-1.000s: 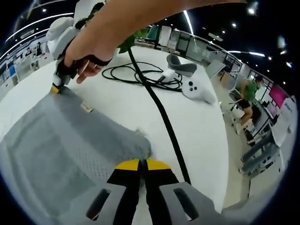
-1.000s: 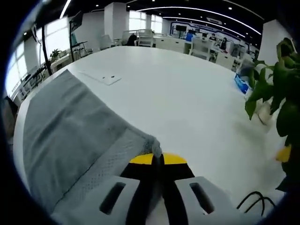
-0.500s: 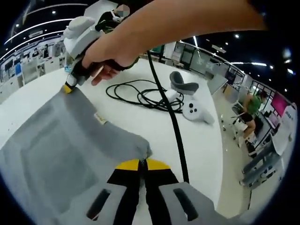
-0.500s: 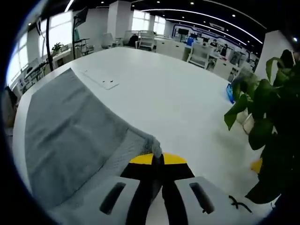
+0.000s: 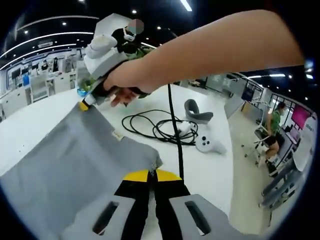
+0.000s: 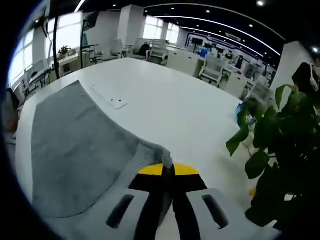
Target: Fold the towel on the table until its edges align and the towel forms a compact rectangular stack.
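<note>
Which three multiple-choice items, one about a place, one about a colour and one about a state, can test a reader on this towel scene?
1. Where does the white controller lie?
A. on the towel
B. on the table beside the coiled black cable
C. on the floor

2. What colour is the towel?
A. grey
B. blue
C. red

3. How is the left gripper?
A. wide open
B. shut on a towel corner
C. shut on the cable

Answers: 1 B, it rests on the white table next to the cable. 2 A, the cloth is grey. 3 B, its jaws pinch the corner.
</note>
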